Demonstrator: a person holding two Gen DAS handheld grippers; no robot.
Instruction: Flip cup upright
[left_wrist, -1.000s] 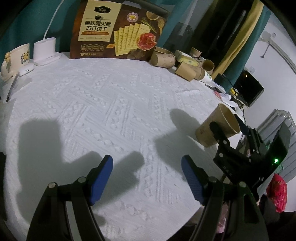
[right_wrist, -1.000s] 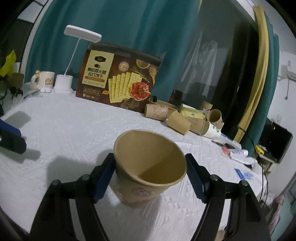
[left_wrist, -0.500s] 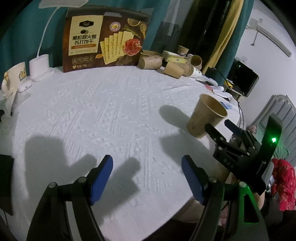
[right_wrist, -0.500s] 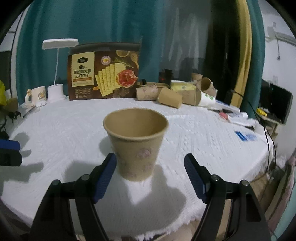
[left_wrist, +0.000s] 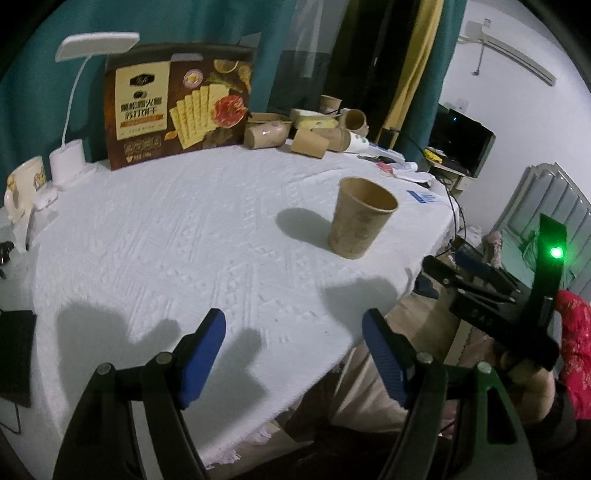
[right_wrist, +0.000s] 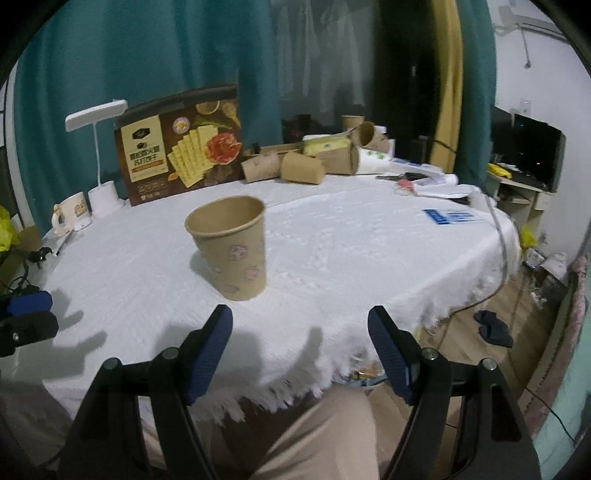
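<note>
A brown paper cup (right_wrist: 232, 247) with pink flower prints stands upright on the white tablecloth (right_wrist: 332, 236), mouth up; it also shows in the left wrist view (left_wrist: 360, 219). My right gripper (right_wrist: 299, 347) is open and empty, pulled back over the table's front edge, well clear of the cup. My left gripper (left_wrist: 293, 356) is open and empty above the near part of the cloth, left of the cup. The right gripper's body shows in the left wrist view (left_wrist: 491, 299) with a green light.
A brown cracker box (left_wrist: 177, 105), a white lamp (left_wrist: 70, 155) and a mug (left_wrist: 22, 184) stand at the back left. Several paper cups (right_wrist: 299, 166) lie tipped at the back. Papers (right_wrist: 450, 216) lie at the right edge. A black object (left_wrist: 14, 354) sits at the left.
My right gripper has let go of the cup and drawn back off the table edge. The cup stays standing upright. My left gripper has also pulled back and tilted up.
</note>
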